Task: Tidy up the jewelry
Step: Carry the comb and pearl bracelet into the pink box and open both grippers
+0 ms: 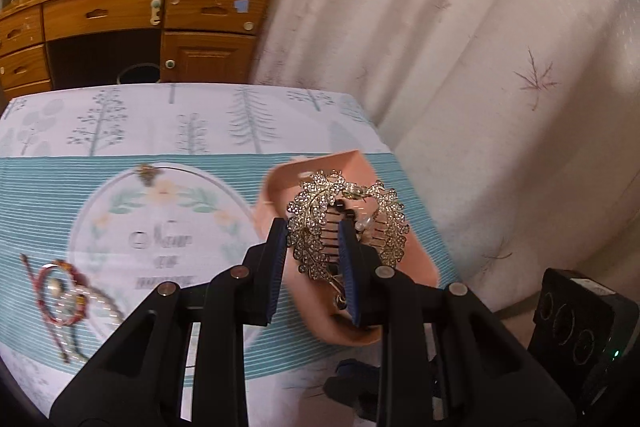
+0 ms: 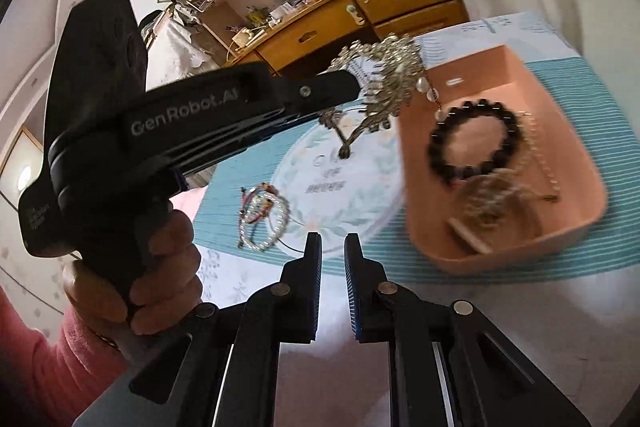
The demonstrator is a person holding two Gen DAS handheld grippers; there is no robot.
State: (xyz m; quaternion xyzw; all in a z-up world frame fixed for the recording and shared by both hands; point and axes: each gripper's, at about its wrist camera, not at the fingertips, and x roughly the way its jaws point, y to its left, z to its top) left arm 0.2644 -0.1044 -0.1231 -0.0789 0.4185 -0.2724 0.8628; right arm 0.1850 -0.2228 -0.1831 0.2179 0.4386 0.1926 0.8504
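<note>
Nearest us, our left gripper (image 1: 314, 259) is clamped on a rhinestone comb (image 1: 344, 223), the pads biting on its toothed middle between the two leafy wings. We judge it light but stiff, with a bumpy metal face that should not slip much; the small stones and thin teeth look fragile, so the middle is the right place to hold it (not the wings). It is gold-toned, set all over with clear stones, with a pearl dangle at one side.

Our right gripper (image 2: 334, 247) has its jaws nearly together with nothing between them, over the cloth (image 2: 224, 211).

Just beyond, the comb hangs above the near edge of the pink tray (image 2: 576, 227), which already holds a black bead bracelet (image 2: 476, 143) and a blurred pale piece we cannot make out. A bundle of red and white bracelets (image 2: 262, 215) lies on the cloth, well apart from the tray. Farther off stands a wooden desk (image 1: 132, 27).
</note>
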